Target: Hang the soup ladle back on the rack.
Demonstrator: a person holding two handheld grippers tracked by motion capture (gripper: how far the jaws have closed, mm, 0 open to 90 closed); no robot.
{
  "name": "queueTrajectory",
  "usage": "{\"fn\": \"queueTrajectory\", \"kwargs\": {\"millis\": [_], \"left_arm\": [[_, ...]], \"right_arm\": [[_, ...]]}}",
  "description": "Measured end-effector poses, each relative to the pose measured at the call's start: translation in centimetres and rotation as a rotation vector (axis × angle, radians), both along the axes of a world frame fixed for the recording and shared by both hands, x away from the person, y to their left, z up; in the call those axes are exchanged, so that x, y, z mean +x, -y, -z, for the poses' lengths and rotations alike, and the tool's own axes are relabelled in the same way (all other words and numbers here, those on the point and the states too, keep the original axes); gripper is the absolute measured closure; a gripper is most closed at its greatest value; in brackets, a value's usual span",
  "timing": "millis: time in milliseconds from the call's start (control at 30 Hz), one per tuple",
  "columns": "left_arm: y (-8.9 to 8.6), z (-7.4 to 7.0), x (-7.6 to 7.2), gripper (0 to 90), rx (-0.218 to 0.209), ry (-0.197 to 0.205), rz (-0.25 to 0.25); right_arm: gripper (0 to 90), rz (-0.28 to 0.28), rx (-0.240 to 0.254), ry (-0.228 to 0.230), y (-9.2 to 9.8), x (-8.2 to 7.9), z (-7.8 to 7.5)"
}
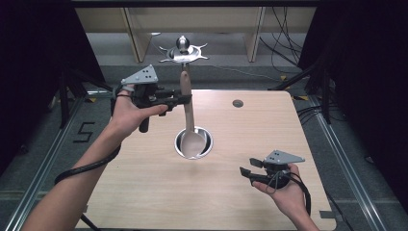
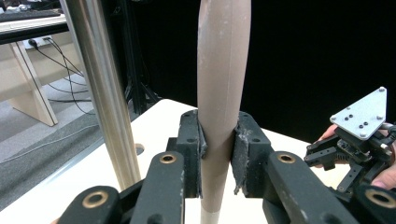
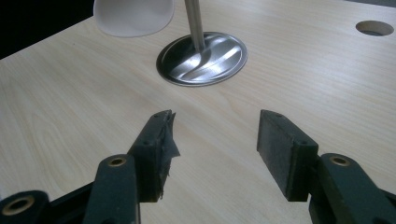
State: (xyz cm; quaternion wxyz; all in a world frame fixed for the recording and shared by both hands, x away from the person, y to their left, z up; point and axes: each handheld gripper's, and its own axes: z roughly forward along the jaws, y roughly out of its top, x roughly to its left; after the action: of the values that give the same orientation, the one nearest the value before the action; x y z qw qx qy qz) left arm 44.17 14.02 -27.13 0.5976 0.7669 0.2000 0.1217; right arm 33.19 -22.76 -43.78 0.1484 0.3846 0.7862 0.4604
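A: What lies around the work on the table?

B: In the high view a shiny metal bowl sits at the centre of the frame on the pale wood. Above and right of it there is a small round hole in the tabletop. Past the far edge, at top centre, a metal stand with a ball on it sits on the floor, and cables run along the upper right.

A: Anything crowding the spatula?

B: In the left gripper view a bright metal pole rises just left of the handle, close to it but apart. In the right gripper view a metal rod stands in the bowl beside the white blade.

A: Where is the spatula and how does it lie?

B: The spatula stands nearly upright over the bowl, long axis vertical, with its tan handle up and its white blade down, at the bowl.

A: And the grippers?

B: The left gripper, at upper left of the high view, is clamped on the handle; both pads press its sides. The right gripper, at lower right, hovers above bare wood, its jaws spread wide with nothing between them, well apart from the bowl.
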Motion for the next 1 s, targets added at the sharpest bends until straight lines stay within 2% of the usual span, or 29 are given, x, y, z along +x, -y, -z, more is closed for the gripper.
{"fn": "queueTrajectory", "kwargs": {"millis": [200, 433, 467, 533, 700, 867, 967, 1000], "left_arm": [[0.2, -0.6, 0.0, 74.2, 0.002, 0.004, 0.012], [0.4, -1.1, -0.1, 74.2, 0.008, 0.007, 0.029], [0.4, -1.2, -0.1, 74.2, 0.009, 0.007, 0.030], [0.5, -1.3, -0.2, 74.2, 0.007, 0.007, 0.034], [0.5, -1.9, -0.3, 74.2, -0.001, 0.007, 0.049], [0.4, -2.1, -0.2, 74.2, -0.015, -0.006, 0.061], [0.2, -2.1, 0.0, 74.2, -0.024, -0.019, 0.064], [0.1, -2.1, 0.1, 74.2, -0.028, -0.025, 0.063]], "right_arm": [[46.2, -0.003, 0.010, -0.011, 0.0, 0.0, 0.1], [46.2, -0.002, -0.008, -0.001, 0.1, 0.1, 0.0], [46.2, 0.006, 0.016, -0.031, -0.1, -0.1, 0.0], [46.1, 0.009, 0.016, -0.052, -0.1, -0.2, 0.0], [46.1, 0.008, 0.015, -0.051, -0.1, -0.1, 0.0], [46.1, 0.011, 0.021, -0.058, -0.2, -0.1, 0.0], [46.1, 0.007, 0.033, -0.039, -0.3, 0.0, 0.2], [46.1, 0.007, 0.032, -0.049, -0.3, 0.0, 0.2]]}}
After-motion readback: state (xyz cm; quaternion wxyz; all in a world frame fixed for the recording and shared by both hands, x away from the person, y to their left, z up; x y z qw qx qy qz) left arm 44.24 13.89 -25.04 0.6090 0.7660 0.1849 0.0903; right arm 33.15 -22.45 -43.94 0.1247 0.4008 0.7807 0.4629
